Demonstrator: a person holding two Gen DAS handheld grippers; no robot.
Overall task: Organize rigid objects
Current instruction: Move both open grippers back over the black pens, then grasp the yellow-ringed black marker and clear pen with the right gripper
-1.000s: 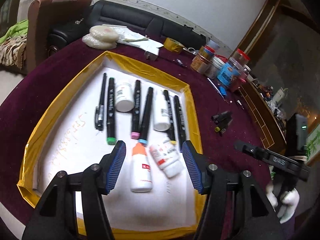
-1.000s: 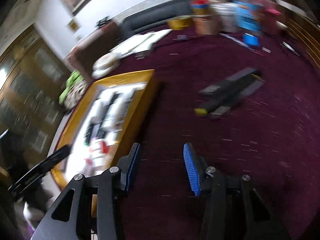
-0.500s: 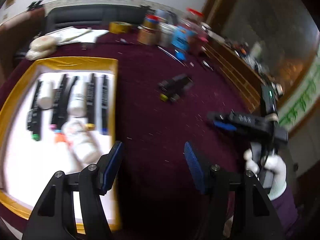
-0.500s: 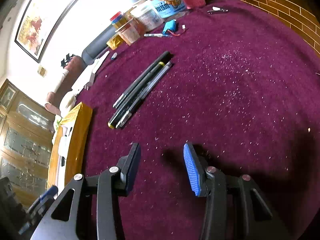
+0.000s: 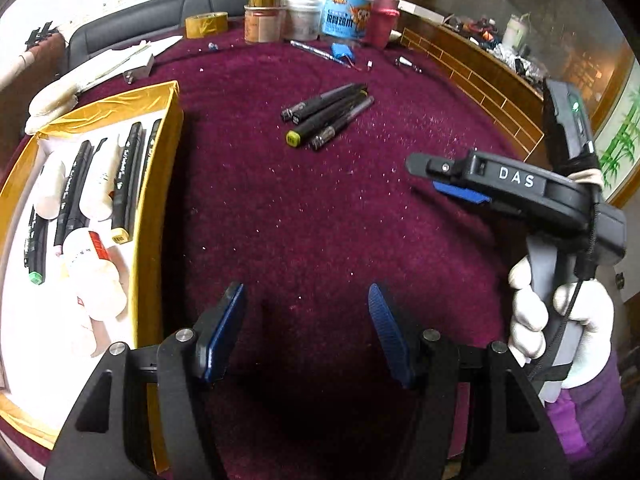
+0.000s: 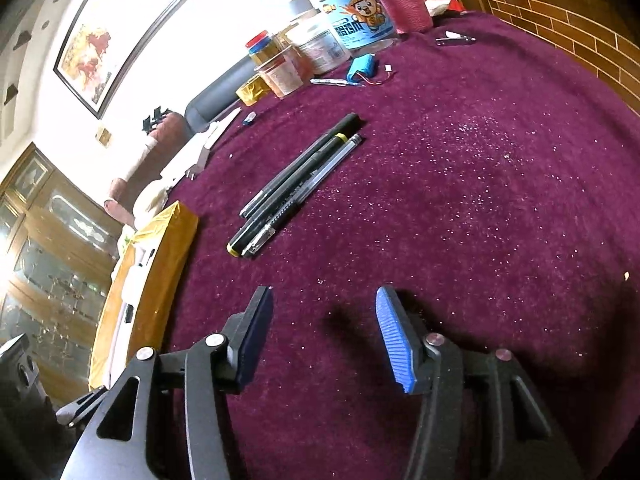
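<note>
A small bunch of black pens and markers [image 5: 328,118] lies loose on the maroon table cloth, also in the right wrist view [image 6: 298,184]. A gold-edged tray [image 5: 154,184] at the left holds several markers [image 5: 126,184] and white bottles [image 5: 94,276]. My left gripper [image 5: 304,332] is open and empty, over bare cloth right of the tray. My right gripper [image 6: 324,336] is open and empty, just short of the loose pens; it also shows in the left wrist view [image 5: 448,178].
Jars and tubs [image 5: 316,12] stand at the table's far edge, with a yellow tape roll [image 5: 206,24], a blue battery pack [image 6: 362,68] and papers [image 5: 116,62]. A brick-pattern ledge [image 5: 480,84] runs along the right.
My left gripper has swung right, from over the tray to over bare cloth. My right gripper has come closer to the loose pens. Both stayed open.
</note>
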